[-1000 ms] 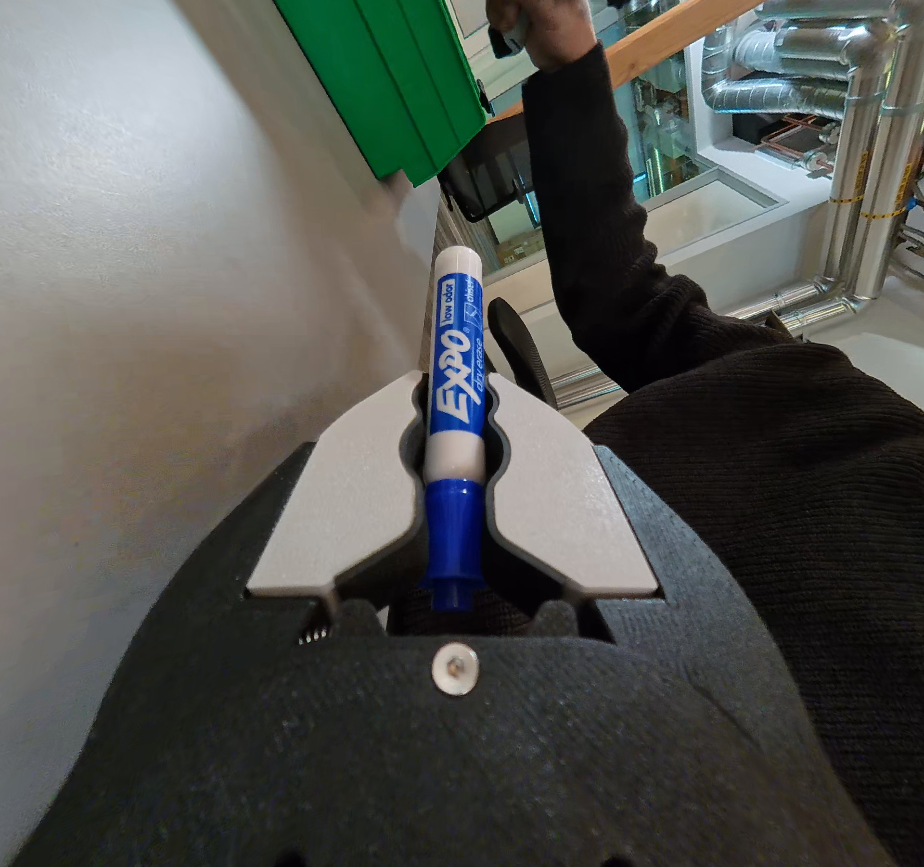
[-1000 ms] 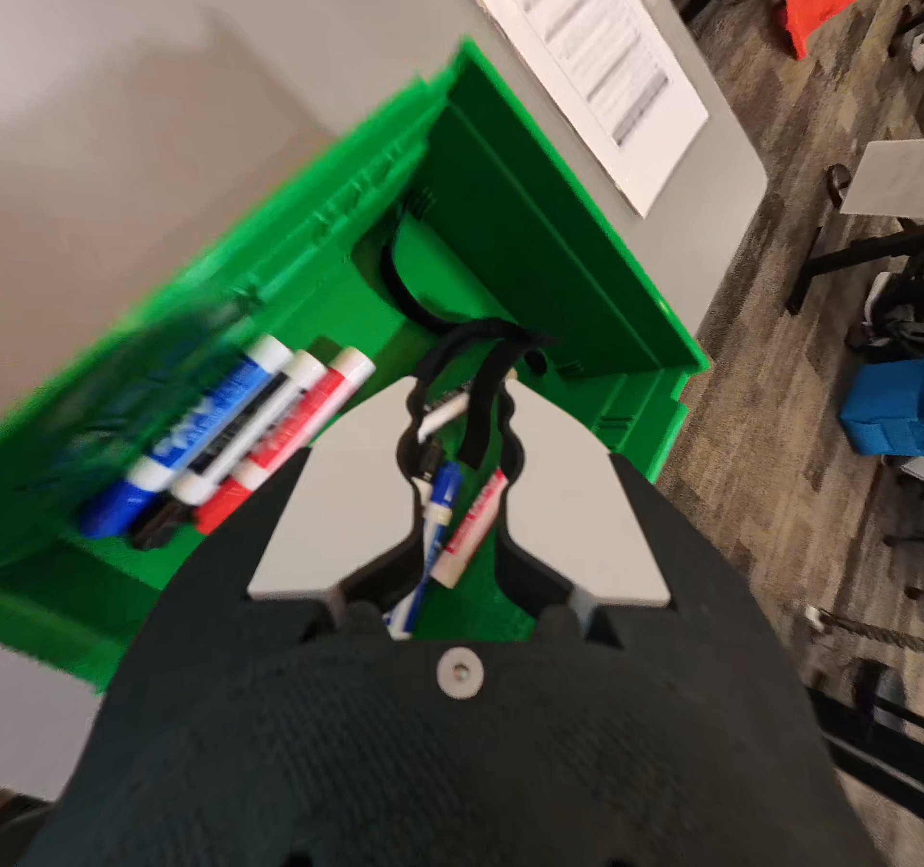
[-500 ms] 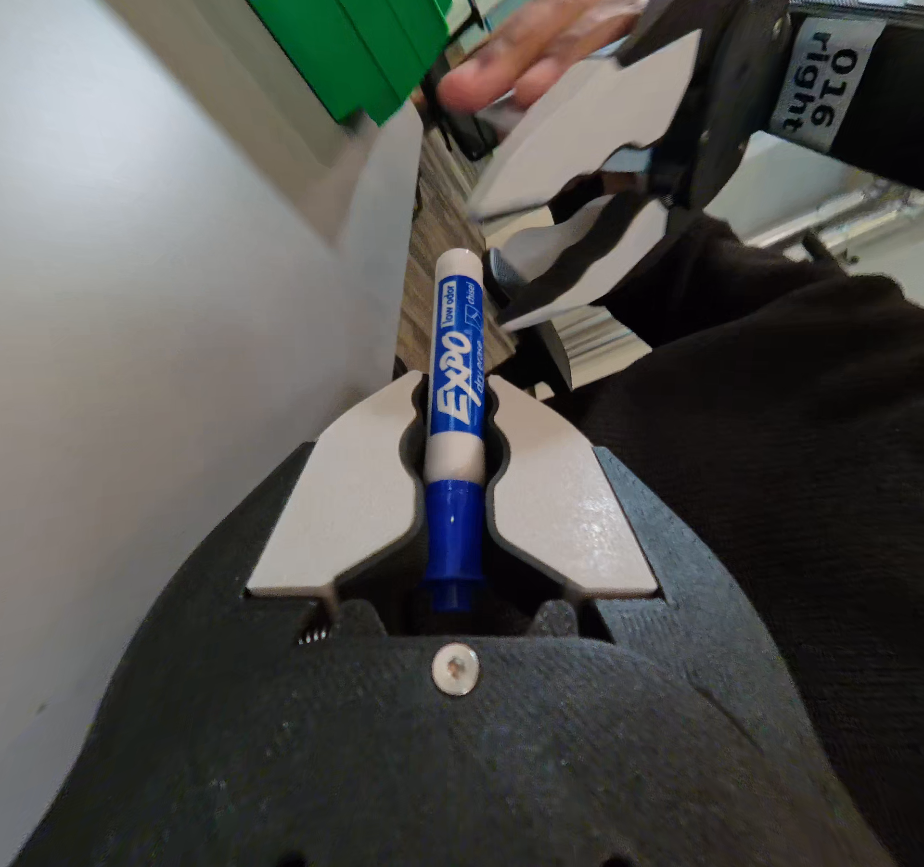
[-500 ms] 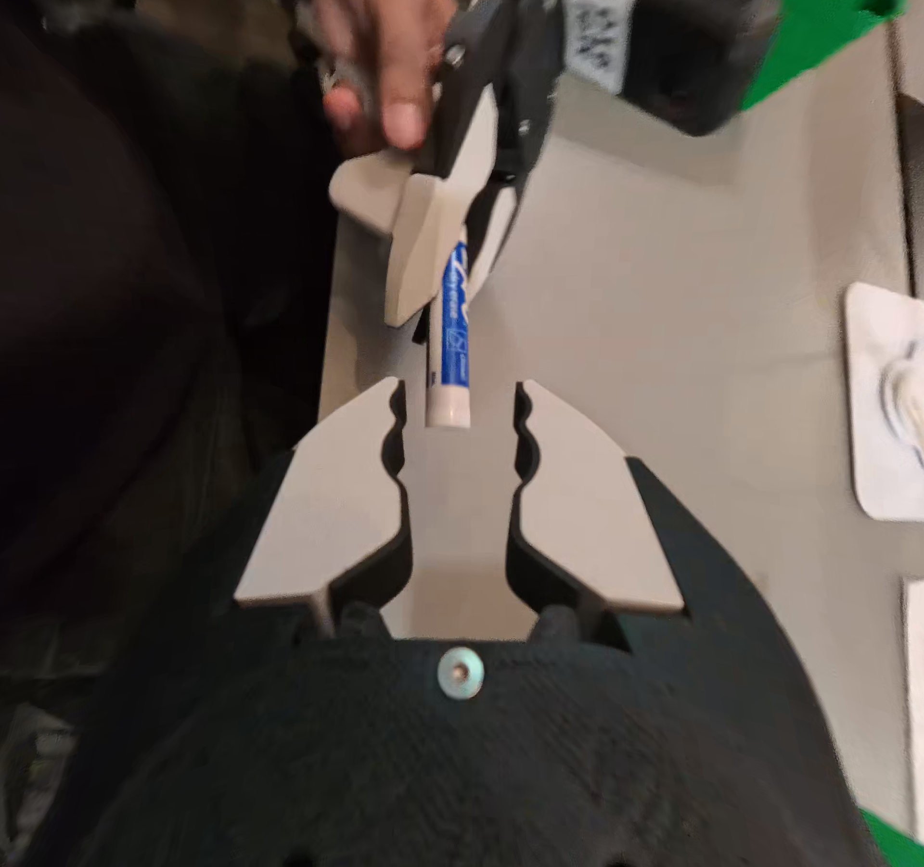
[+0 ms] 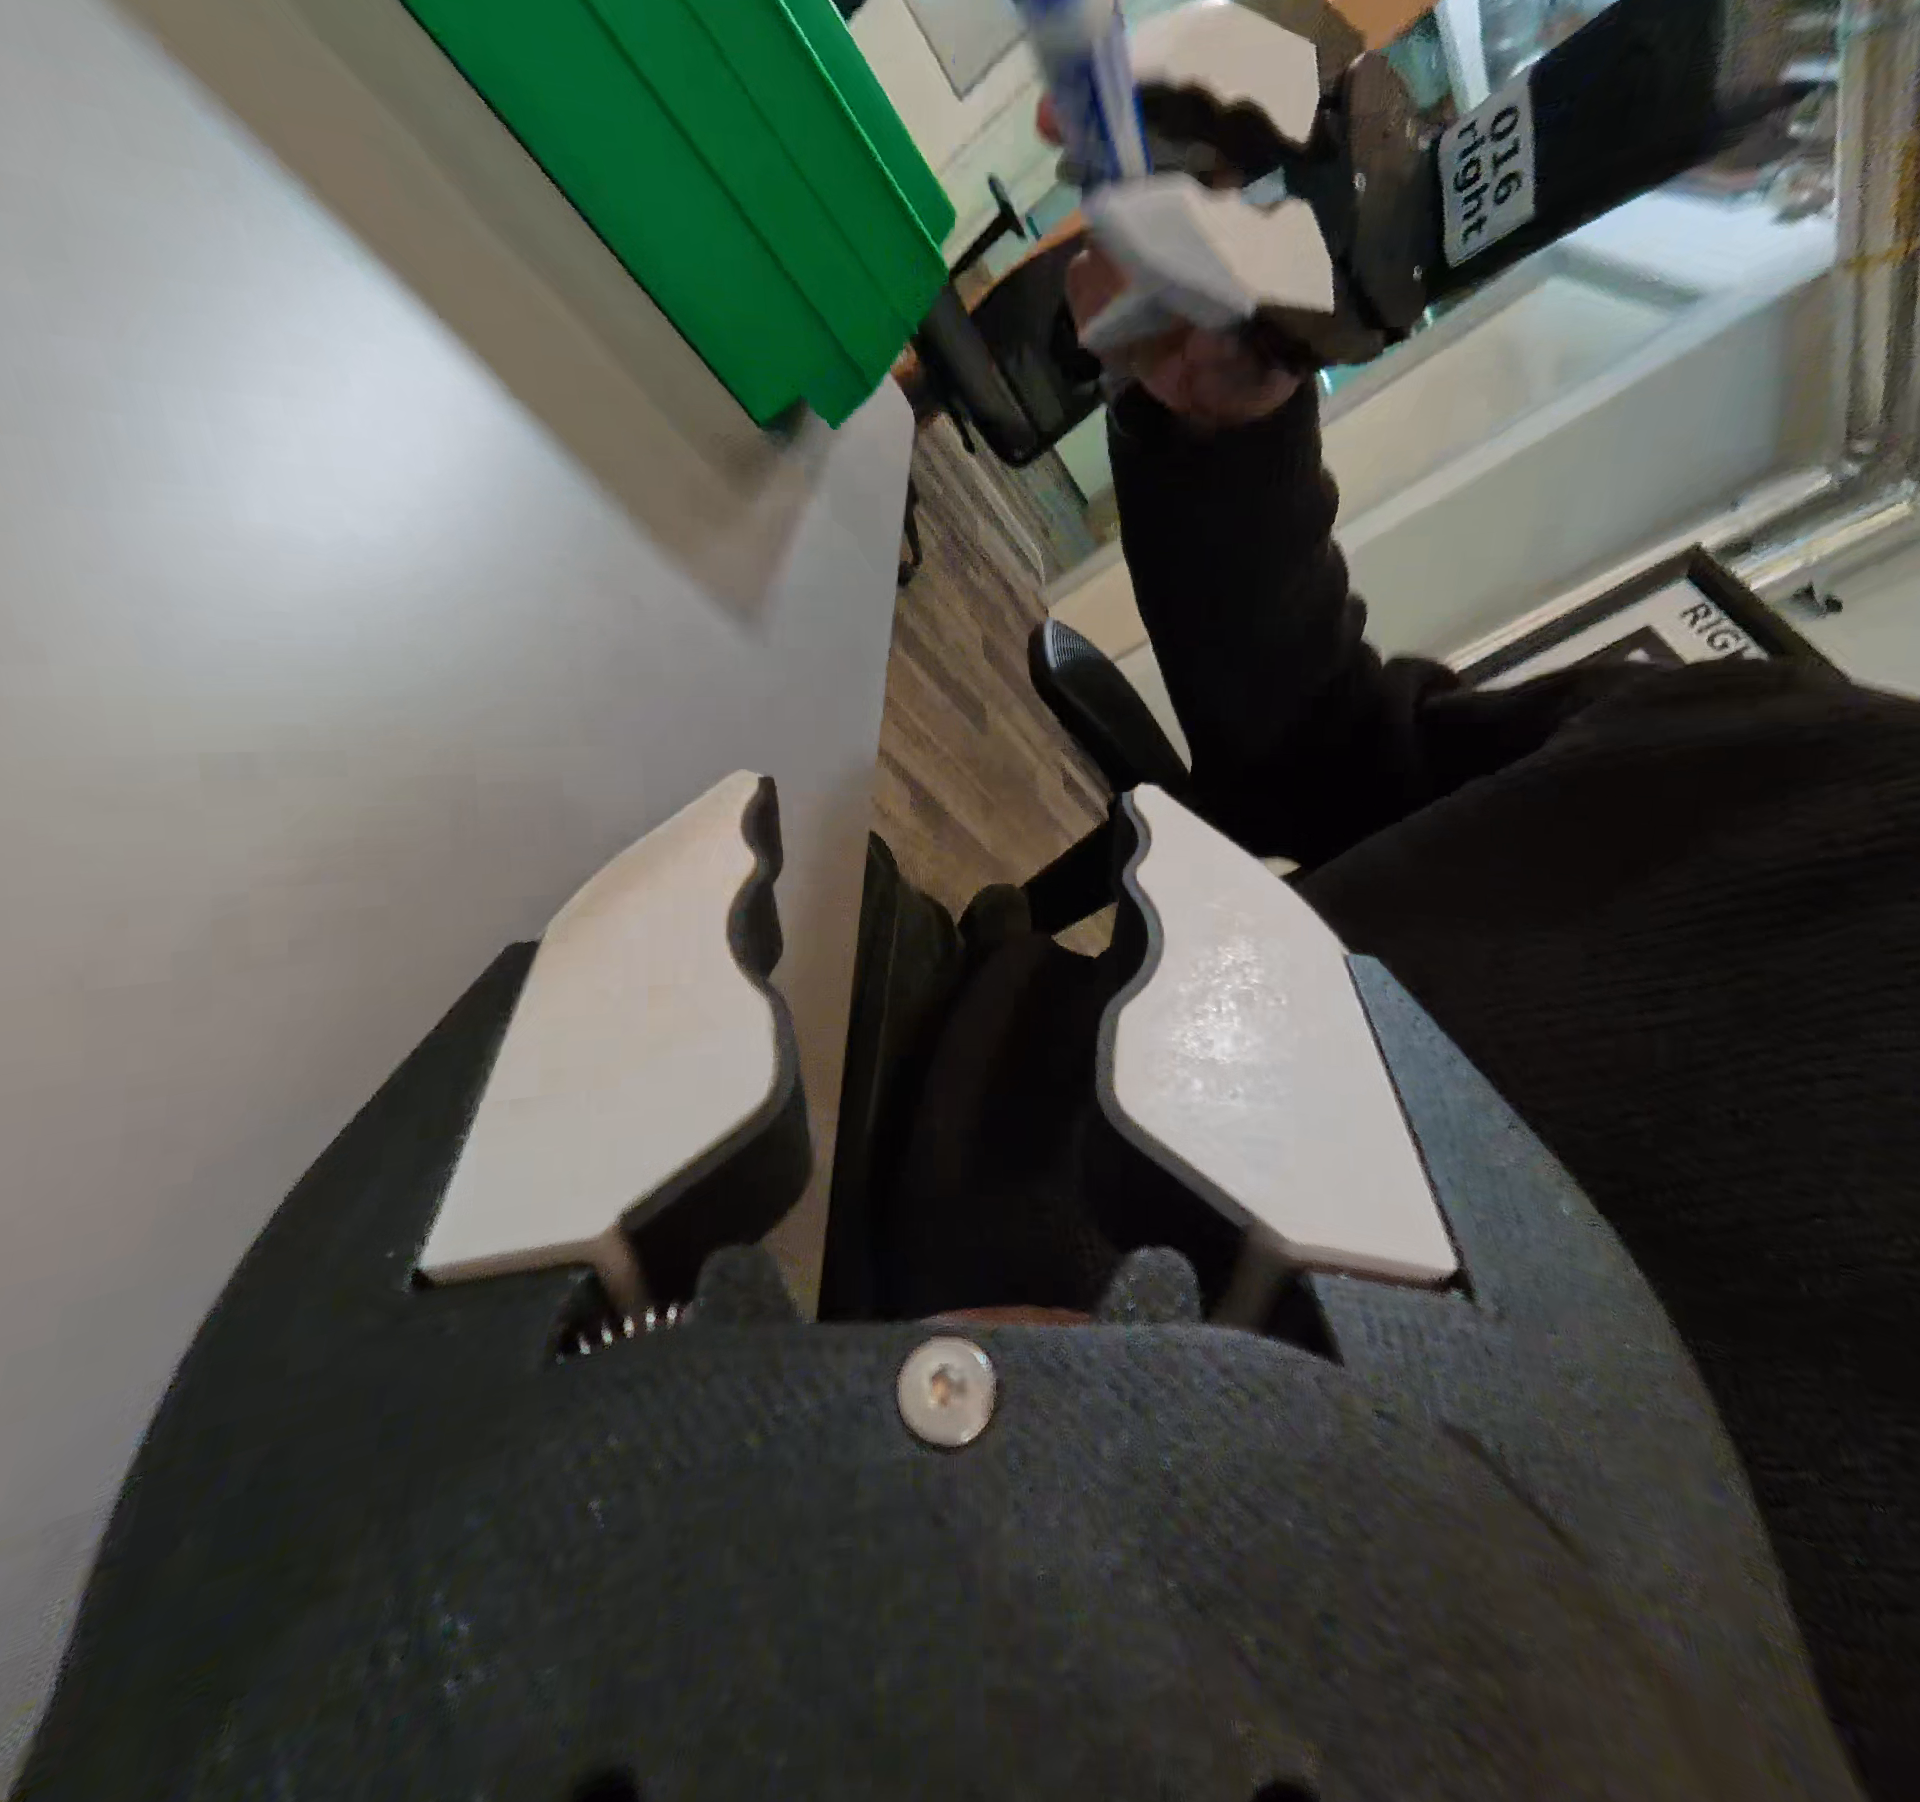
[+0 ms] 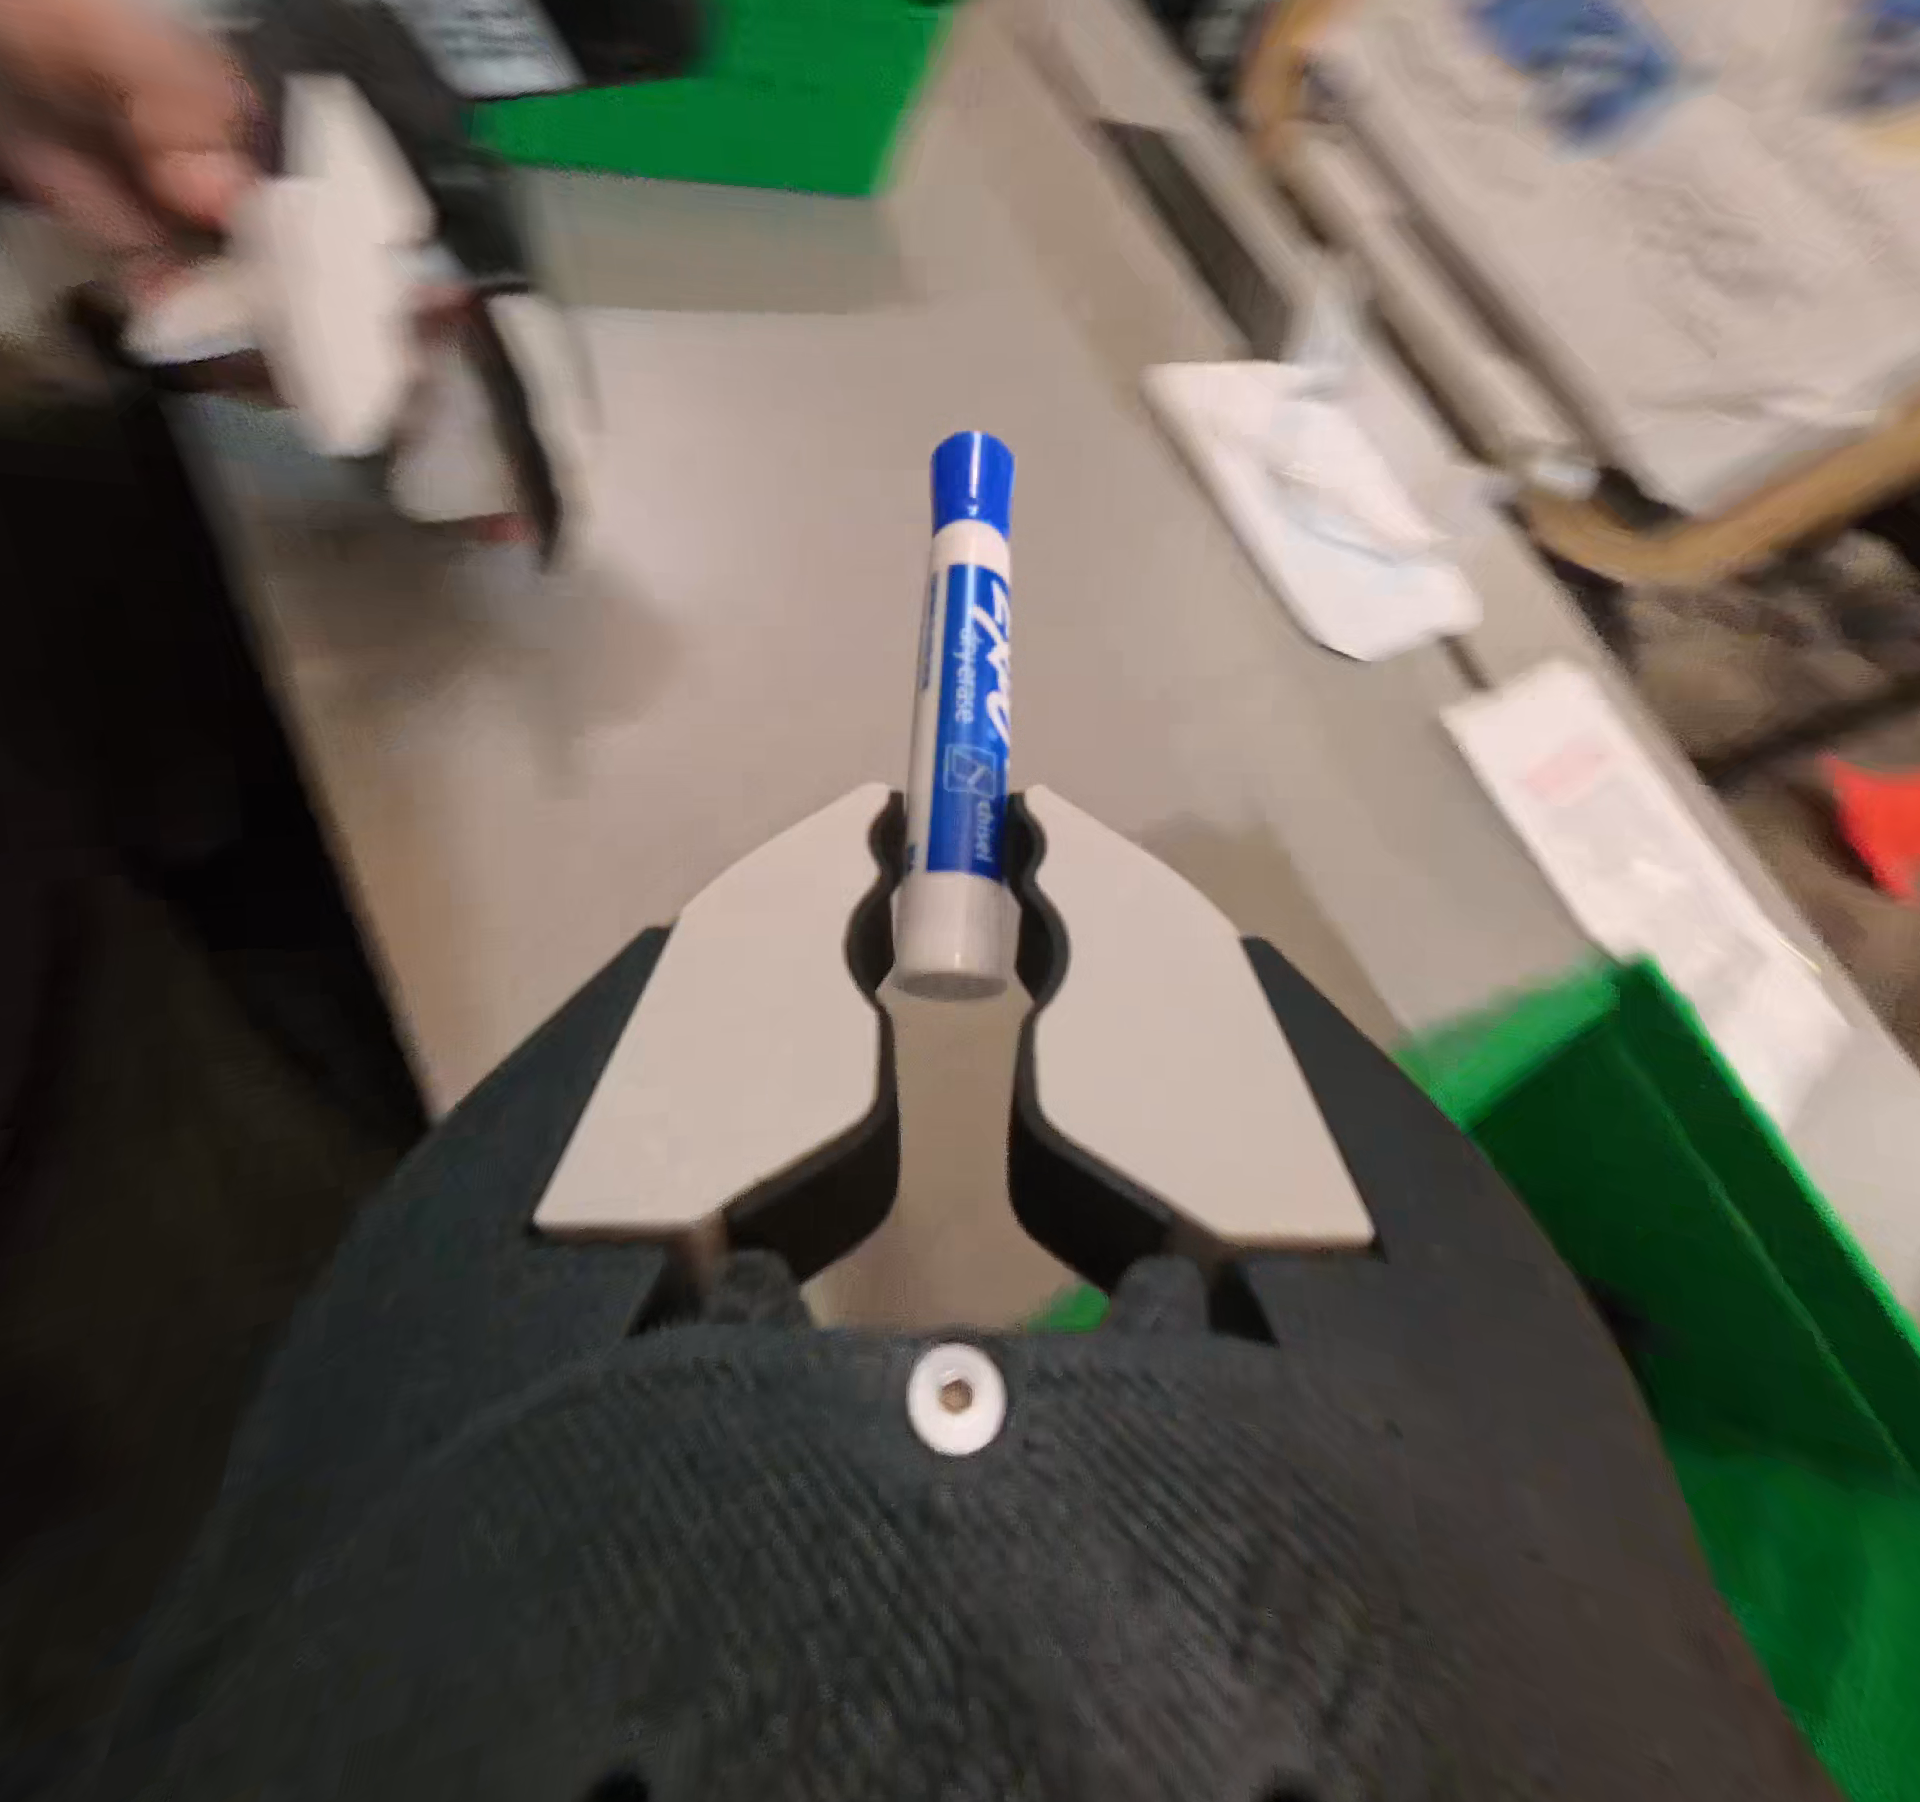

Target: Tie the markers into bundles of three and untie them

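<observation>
You passed the blue marker (image 6: 958, 713) from your left hand-held gripper (image 5: 945, 833), now spread empty, to your right hand-held gripper (image 6: 956, 807), clamped near its butt, cap apparently pointing forward over the table (image 6: 727, 630).

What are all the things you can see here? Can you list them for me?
blue-capped white plastic marker: one, blue and white, gripped by its butt end in the right gripper, cap pointing away.
green plastic bin: green; at the upper left in the left wrist view, on the table; green bin walls show at two edges of the right wrist view, count unclear.
pale grey table top: one, grey, under both grippers.
white papers and packets: several, white, blurred, along the table's right side.
black office chair: one, black, beyond the table edge.
black knitted sleeve: black, on the arm behind the right gripper.
left gripper: one, grey fingers, black body, open and empty.
right gripper: one, same colours, shut on the marker.
</observation>
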